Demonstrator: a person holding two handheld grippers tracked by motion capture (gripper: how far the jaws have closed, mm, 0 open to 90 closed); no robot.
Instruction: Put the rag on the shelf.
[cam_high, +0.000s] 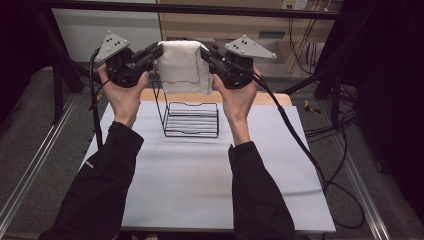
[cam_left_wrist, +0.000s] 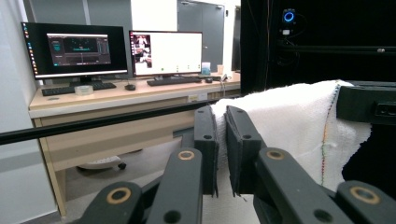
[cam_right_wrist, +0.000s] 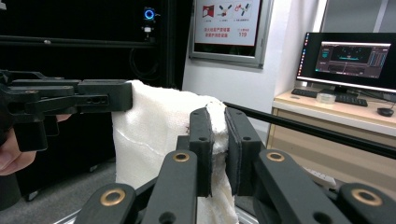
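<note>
High view, white towel (cam_high: 181, 67) pinched between left tool (cam_high: 156, 52) and right tool (cam_high: 204, 52)

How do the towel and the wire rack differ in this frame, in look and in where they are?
The towel is white, soft cloth with a thin coloured stitch line; the rack is bare black wire. The towel hangs in the air, pinched at its top corners by the left gripper and right gripper; the rack stands on the table, untouched. The towel is opaque; you can see through the rack. Both sit near the table's far middle.
</note>
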